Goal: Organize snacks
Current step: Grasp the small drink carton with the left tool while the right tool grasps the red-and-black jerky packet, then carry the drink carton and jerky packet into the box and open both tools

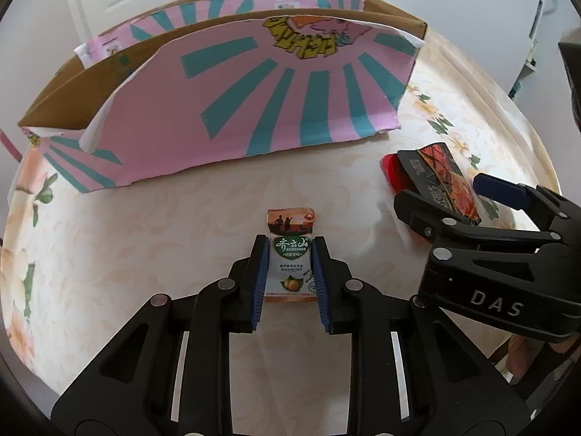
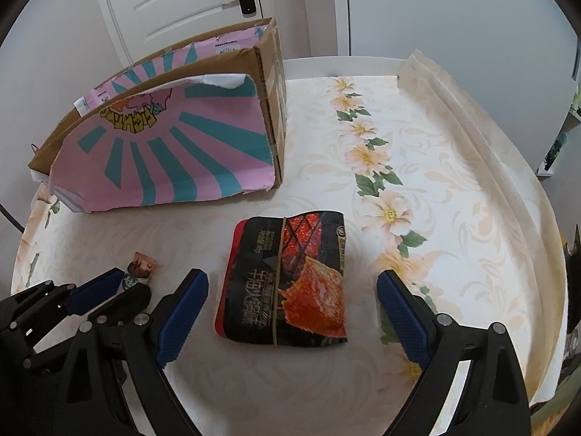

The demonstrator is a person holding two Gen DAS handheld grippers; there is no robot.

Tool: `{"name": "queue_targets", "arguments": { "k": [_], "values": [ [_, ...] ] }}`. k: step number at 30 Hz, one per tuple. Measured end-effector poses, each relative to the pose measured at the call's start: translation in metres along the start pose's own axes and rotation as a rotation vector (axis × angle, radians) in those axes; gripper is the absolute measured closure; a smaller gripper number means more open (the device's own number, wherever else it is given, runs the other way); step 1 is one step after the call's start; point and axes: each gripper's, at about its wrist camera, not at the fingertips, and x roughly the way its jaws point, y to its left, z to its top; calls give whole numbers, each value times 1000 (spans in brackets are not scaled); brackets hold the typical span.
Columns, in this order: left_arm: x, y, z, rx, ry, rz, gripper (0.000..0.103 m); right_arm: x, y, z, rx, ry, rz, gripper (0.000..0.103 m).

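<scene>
A small white and green snack packet (image 1: 289, 258) lies on the table. My left gripper (image 1: 289, 254) is shut on it, with a blue pad pressed against each side. Only the packet's tip (image 2: 142, 264) shows in the right wrist view, beside the left gripper (image 2: 109, 287). A black and red snack bag (image 2: 288, 278) bound with a rubber band lies flat on the table. My right gripper (image 2: 290, 290) is open wide with one finger on each side of the bag, not touching it. It also shows in the left wrist view (image 1: 445, 190) over the bag (image 1: 441, 178).
An open cardboard box (image 1: 218, 109) with pink and teal striped flaps stands at the back of the table (image 1: 145, 236); it also shows in the right wrist view (image 2: 174, 138). The floral tablecloth (image 2: 399, 145) extends to the right. A white door (image 2: 189, 3) stands behind.
</scene>
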Motion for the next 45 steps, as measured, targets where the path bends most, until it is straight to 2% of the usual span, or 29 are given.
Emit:
{"name": "queue_targets", "arguments": {
  "k": [3,8,10,14,16,17,20,30,37,45],
  "values": [
    [-1,6,1,-11,3,4,82,4,3,2,-3,-2,-7,11],
    [-4,14,3,-32,-1,8,82,10,11,2,-63,-19,-62,20],
    [-5,16,3,-41,-5,9,82,9,12,0,-85,-28,-80,30],
    [-8,20,6,-51,-15,12,82,7,15,-1,-111,-47,-69,38],
    [-12,22,8,-52,-20,17,82,3,15,-1,-108,-65,-60,45],
    [-13,23,9,-53,-24,19,82,-2,15,0,-103,-85,-46,45],
    [-17,26,11,-60,-34,22,82,-3,17,0,-107,-67,-43,45],
    [-45,29,18,-76,-71,33,82,-21,9,3,-64,-93,-10,46],
    [-97,30,40,-99,-138,44,82,-68,6,17,-50,-140,22,46],
    [-155,55,84,-154,-237,42,82,-126,16,59,-99,-190,105,46]
  ]
}}
